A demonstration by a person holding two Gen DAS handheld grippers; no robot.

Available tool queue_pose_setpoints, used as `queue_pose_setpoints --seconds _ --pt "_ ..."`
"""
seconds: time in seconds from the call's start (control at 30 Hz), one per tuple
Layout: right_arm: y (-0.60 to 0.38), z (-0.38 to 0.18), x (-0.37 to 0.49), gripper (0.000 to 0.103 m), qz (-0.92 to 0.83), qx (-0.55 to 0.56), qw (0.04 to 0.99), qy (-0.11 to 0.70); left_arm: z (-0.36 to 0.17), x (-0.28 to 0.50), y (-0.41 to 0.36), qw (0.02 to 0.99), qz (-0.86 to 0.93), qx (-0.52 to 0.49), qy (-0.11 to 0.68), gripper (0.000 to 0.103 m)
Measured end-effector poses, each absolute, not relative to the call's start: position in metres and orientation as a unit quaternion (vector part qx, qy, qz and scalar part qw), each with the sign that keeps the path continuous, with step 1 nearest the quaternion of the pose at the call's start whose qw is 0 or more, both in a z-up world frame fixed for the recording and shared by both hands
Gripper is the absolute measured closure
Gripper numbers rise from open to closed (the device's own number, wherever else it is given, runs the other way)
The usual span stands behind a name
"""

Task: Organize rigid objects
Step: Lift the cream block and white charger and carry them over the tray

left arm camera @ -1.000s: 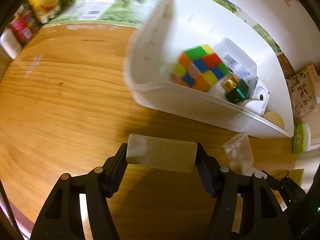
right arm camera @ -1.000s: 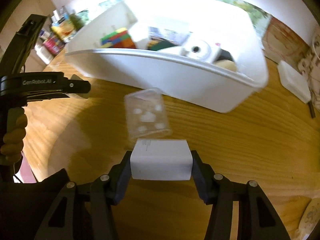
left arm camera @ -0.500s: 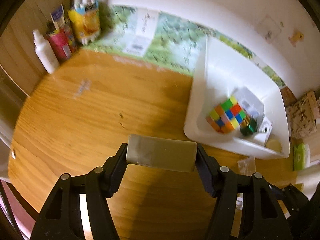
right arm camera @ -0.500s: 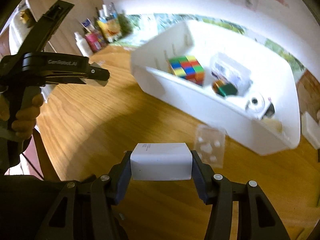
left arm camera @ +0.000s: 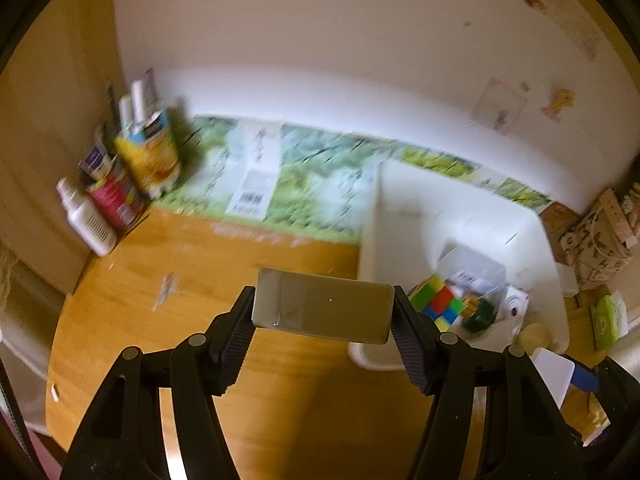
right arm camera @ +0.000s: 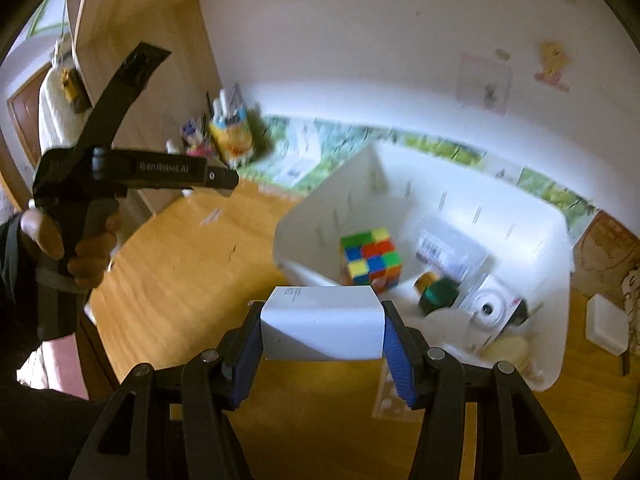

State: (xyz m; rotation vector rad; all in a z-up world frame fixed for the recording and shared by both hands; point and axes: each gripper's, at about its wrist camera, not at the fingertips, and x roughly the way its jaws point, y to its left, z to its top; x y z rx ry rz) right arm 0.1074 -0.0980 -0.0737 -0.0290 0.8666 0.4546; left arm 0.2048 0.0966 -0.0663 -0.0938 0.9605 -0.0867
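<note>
My left gripper [left arm camera: 322, 308] is shut on a flat grey-green rectangular block [left arm camera: 320, 304], held across its short ends above the wooden table [left arm camera: 160, 320], left of the bin. My right gripper [right arm camera: 322, 324] is shut on a white box [right arm camera: 320, 320], which hangs over the near rim of the white bin [right arm camera: 460, 184]. In the bin lie a colourful puzzle cube [right arm camera: 370, 256], a green box with a gold lid [right arm camera: 438, 294], a clear barcoded case [right arm camera: 448, 248] and a white camera [right arm camera: 490, 308]. The cube [left arm camera: 438, 302] also shows in the left wrist view.
Bottles and cartons [left arm camera: 120, 184] stand at the back left corner. A green printed sheet [left arm camera: 304, 184] lies along the wall. A clear blister pack [right arm camera: 390, 396] lies on the table under my right gripper. A small white box [right arm camera: 606, 324] sits to the bin's right.
Both grippers have risen and tipped upward, so the bin looks smaller and more of the wall shows. Each still holds its object as before.
</note>
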Motion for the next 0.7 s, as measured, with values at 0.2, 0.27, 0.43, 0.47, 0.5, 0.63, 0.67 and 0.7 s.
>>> queue_pose_setpoints --seconds 0.2,0.27,0.43,0.47,0.5,0.63,0.67,0.7 --pt "-0.117 -0.07 0.115 0.047 0.187 0.012 0.907 0.378 -0.061 0.215 0.068 0.898 -0.078 -0.021 0.432 0.035" --pt "-0.121 -0.071 0.117 0.047 0.177 0.017 0.912 0.369 -0.062 0.218 0.058 0.901 -0.086 -0.009 0.425 0.035" --pt "-0.135 -0.079 0.128 0.047 0.139 0.037 0.925 0.351 -0.074 0.226 0.031 0.9 -0.103 0.026 0.422 0.035" --pt "-0.138 -0.083 0.132 0.047 0.131 0.042 0.927 0.35 -0.076 0.227 0.028 0.9 -0.106 0.029 0.422 0.035" --pt "-0.141 -0.085 0.134 0.047 0.126 0.046 0.927 0.349 -0.08 0.229 0.023 0.899 -0.11 0.035 0.423 0.035" --pt "-0.149 -0.098 0.145 0.047 0.104 0.063 0.928 0.351 -0.091 0.235 0.009 0.896 -0.115 0.056 0.425 0.035" --pt "-0.151 -0.101 0.147 0.047 0.1 0.068 0.928 0.354 -0.094 0.237 0.005 0.894 -0.115 0.062 0.428 0.035" --pt "-0.154 -0.105 0.15 0.047 0.095 0.074 0.927 0.356 -0.098 0.238 0.002 0.893 -0.116 0.066 0.431 0.035"
